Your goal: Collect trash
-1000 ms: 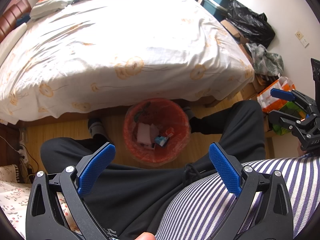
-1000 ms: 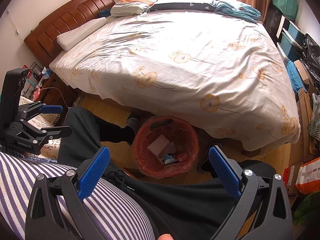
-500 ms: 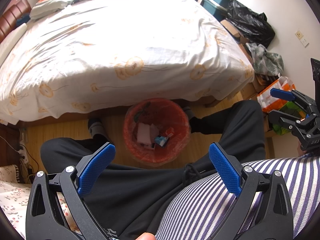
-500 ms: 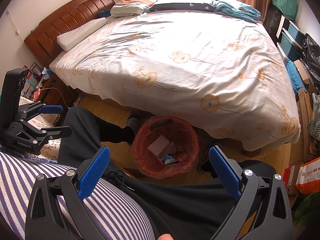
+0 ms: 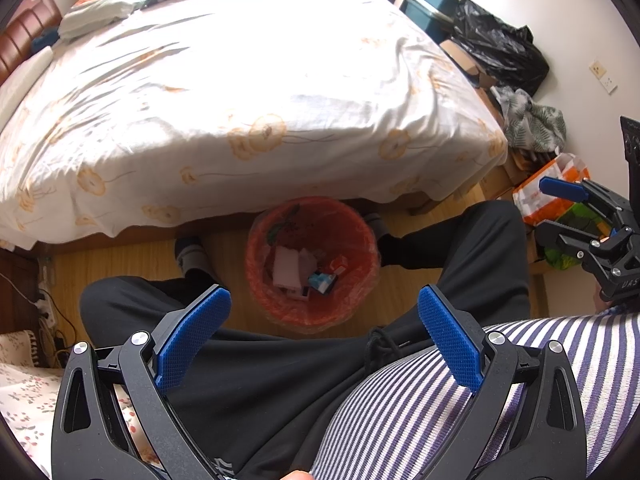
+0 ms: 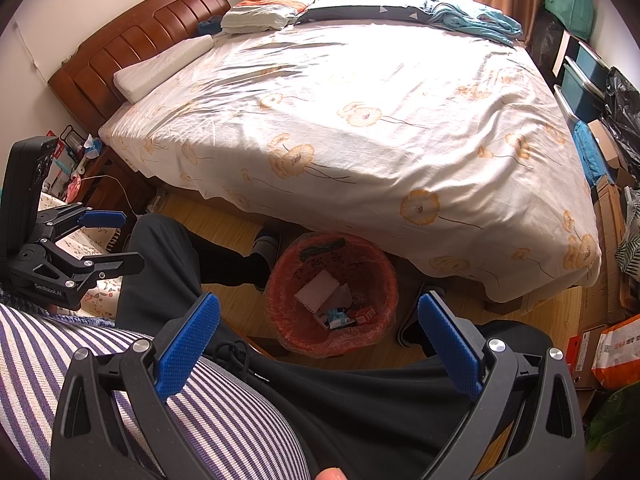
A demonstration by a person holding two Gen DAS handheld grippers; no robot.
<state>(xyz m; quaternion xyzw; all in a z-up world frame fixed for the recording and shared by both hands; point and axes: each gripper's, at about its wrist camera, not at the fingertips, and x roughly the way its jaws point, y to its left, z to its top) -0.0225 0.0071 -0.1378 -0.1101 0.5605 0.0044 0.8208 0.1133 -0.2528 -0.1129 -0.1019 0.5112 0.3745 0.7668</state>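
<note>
Position unchanged from the earlier frames: your left tongs [image 5: 324,324] and right tongs [image 6: 319,330] remain spread wide and empty above your lap. Trash bin [image 5: 313,260], lined with an orange bag, stands on the wooden floor [image 5: 128,258] between your feet, against the bed [image 6: 360,120], with paper and packaging inside. Boxes and a black bag [image 5: 500,46] crowd the far wall.

A round trash bin [image 5: 313,261] lined with a translucent red-orange bag stands upright at the frame's centre, just below the bed's edge. Inside lie white paper pieces [image 5: 289,267] and small coloured wrappers [image 5: 323,281].
</note>
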